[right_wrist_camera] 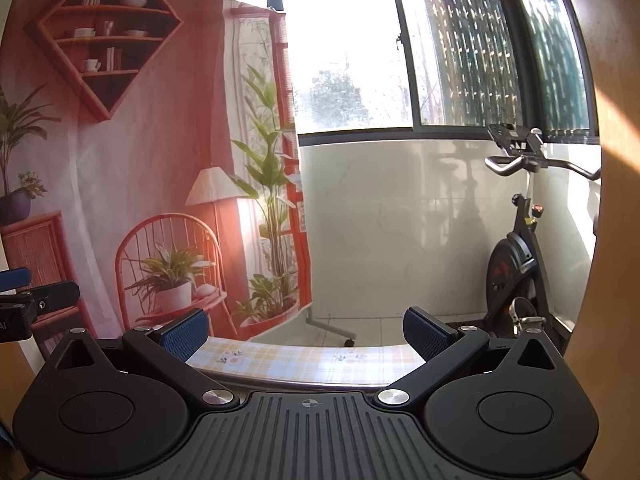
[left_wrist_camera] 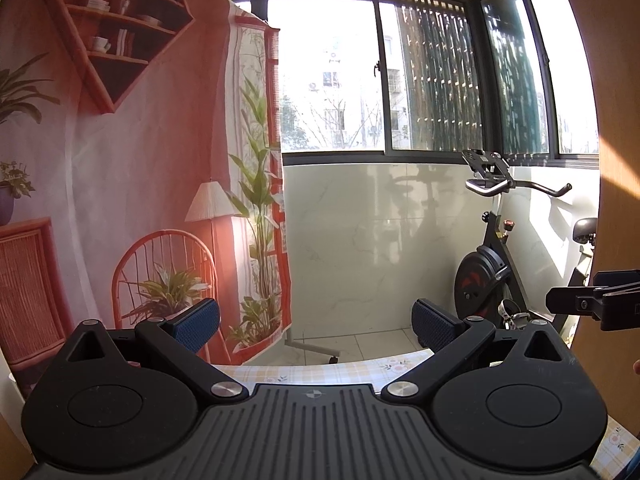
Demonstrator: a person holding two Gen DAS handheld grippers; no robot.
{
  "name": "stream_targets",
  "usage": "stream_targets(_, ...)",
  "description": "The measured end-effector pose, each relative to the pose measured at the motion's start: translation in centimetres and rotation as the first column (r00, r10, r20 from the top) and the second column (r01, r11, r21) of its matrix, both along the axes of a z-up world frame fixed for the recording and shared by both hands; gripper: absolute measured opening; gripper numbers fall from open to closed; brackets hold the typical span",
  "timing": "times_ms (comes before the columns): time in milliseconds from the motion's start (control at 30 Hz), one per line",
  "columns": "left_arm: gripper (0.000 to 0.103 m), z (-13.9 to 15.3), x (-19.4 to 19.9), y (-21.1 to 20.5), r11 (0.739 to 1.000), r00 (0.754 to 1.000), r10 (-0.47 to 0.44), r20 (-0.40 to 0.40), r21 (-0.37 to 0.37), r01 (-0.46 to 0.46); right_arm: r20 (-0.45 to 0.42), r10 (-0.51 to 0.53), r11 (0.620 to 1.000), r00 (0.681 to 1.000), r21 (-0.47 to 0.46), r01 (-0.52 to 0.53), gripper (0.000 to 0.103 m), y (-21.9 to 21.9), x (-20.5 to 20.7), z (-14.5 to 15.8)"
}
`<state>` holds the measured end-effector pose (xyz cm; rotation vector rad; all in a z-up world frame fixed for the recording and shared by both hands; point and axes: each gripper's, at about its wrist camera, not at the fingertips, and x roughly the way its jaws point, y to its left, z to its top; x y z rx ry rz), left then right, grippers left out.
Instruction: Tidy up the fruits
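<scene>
Above the far edge of the desk (right_wrist_camera: 304, 360), both grippers point level toward the window (left_wrist_camera: 328, 72), so no fruit shows in either view and where it lies cannot be told. The left gripper (left_wrist_camera: 316, 320) has its blue-padded fingers (left_wrist_camera: 198, 322) wide apart with nothing between them. The right gripper (right_wrist_camera: 306, 330) is the same, its fingers (right_wrist_camera: 186, 336) spread and bare. Only a strip of the desk's checked, flowered cloth shows below the fingers. To the left hangs a backdrop (left_wrist_camera: 140, 160) printed with shelves, a lamp, a chair and plants. An exercise bike (right_wrist_camera: 516, 256) stands at the right against the white wall (left_wrist_camera: 372, 240). Each gripper shows at the edge of the other's view, side by side.
</scene>
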<state>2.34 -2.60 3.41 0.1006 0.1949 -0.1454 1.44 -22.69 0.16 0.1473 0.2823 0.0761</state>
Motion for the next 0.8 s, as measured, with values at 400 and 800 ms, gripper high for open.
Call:
stream_targets(400,0.103,-0.1,0.4,0.5,0.998,0.999,-0.037,-0.024,-0.050,0.036,-0.015,-0.008,1.000,1.000,0.005,0.008,0.103,0.2,0.2,-0.1)
stream_targets(800,0.103,-0.6,1.3,1.2,0.994,0.997,-0.051,-0.062,-0.098,0.045,-0.030,-0.014,1.000,0.999,0.005,0.014,0.103,0.0,0.8,-0.5)
